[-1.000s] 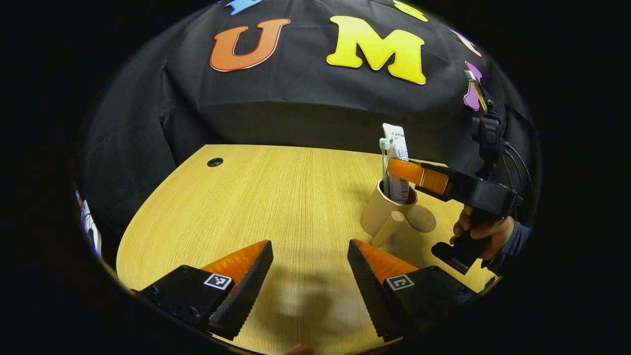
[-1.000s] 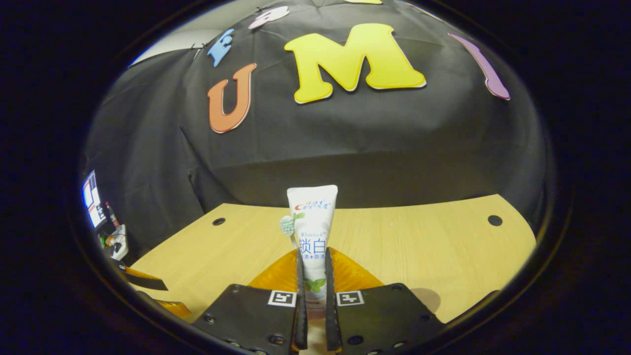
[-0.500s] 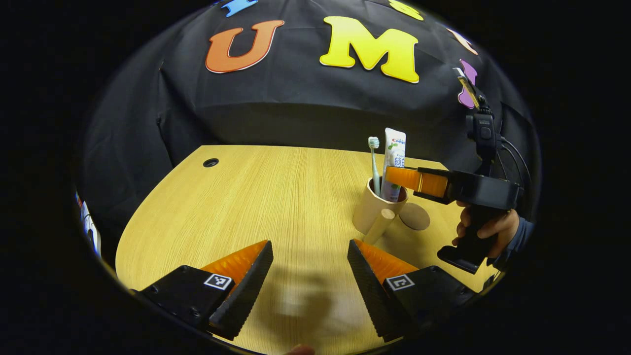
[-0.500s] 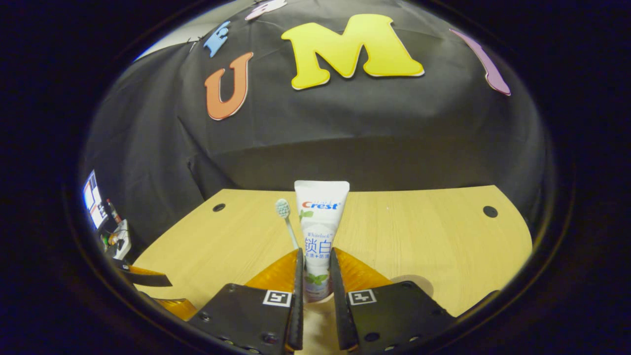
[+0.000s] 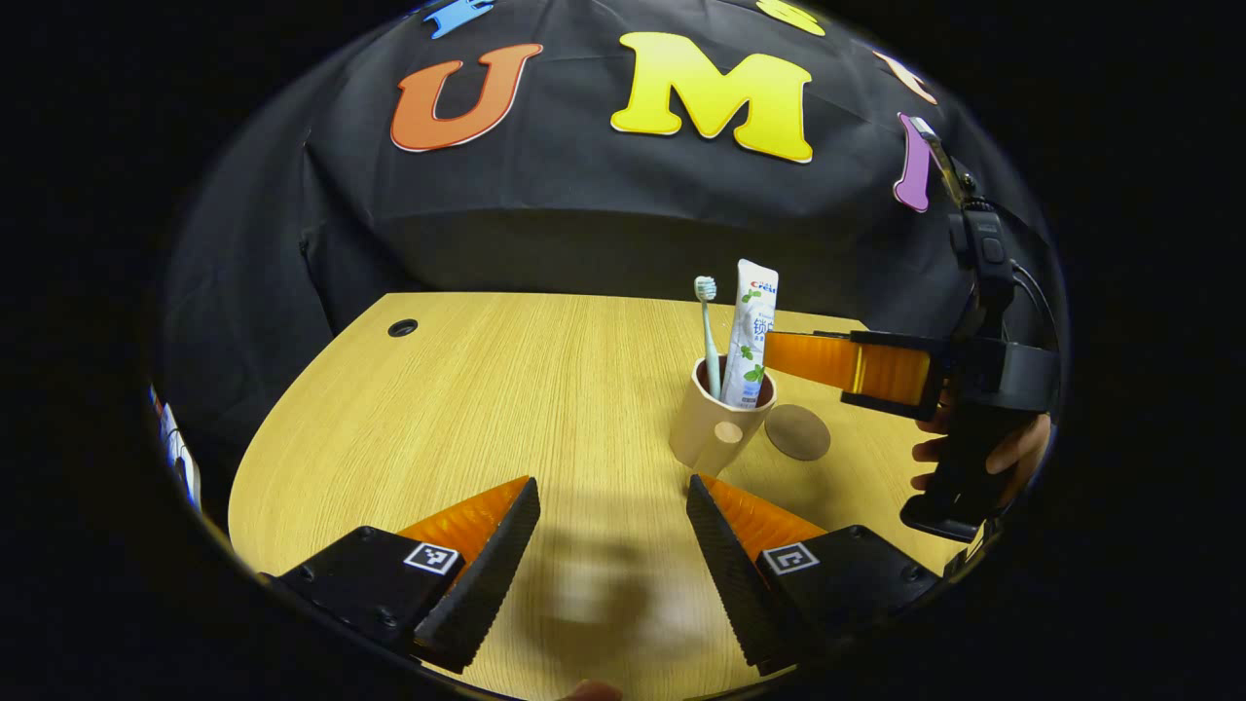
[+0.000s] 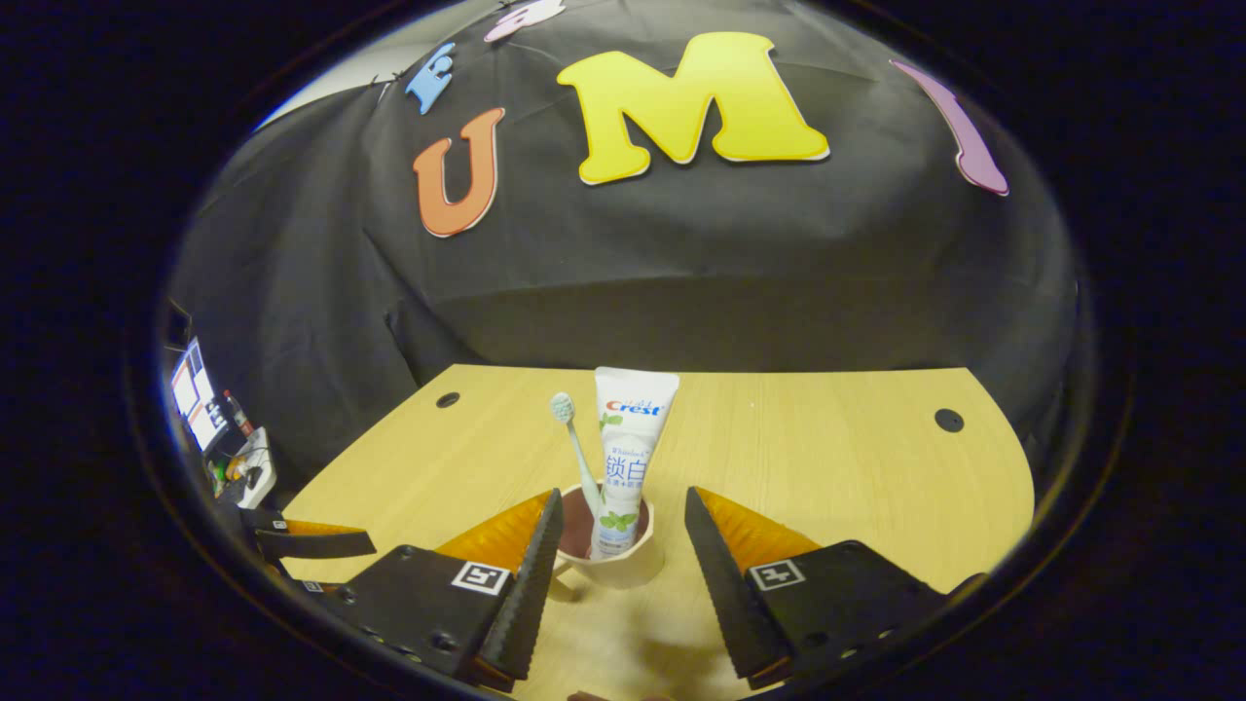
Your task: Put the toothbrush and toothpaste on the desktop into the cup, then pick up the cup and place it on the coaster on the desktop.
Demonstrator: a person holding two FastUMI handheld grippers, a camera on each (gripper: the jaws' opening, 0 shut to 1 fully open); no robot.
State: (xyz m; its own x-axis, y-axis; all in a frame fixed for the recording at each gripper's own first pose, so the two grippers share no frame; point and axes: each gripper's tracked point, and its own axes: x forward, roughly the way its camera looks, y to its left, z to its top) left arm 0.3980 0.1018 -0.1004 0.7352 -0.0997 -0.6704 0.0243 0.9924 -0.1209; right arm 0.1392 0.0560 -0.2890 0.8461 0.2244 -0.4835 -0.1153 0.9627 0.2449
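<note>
Two tools spread apart, smooth beige cup (image 5: 718,429) holding toothbrush (image 5: 710,331) and toothpaste (image 5: 751,333), round coaster (image 5: 797,432), wood-grain desktop (image 5: 506,389)

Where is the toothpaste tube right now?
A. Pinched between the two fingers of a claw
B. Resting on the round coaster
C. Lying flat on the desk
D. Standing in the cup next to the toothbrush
D: the toothpaste tube stands upright in the cup beside the toothbrush, and the right claw is open, its fingers apart on either side of the cup and off the tube.
</note>
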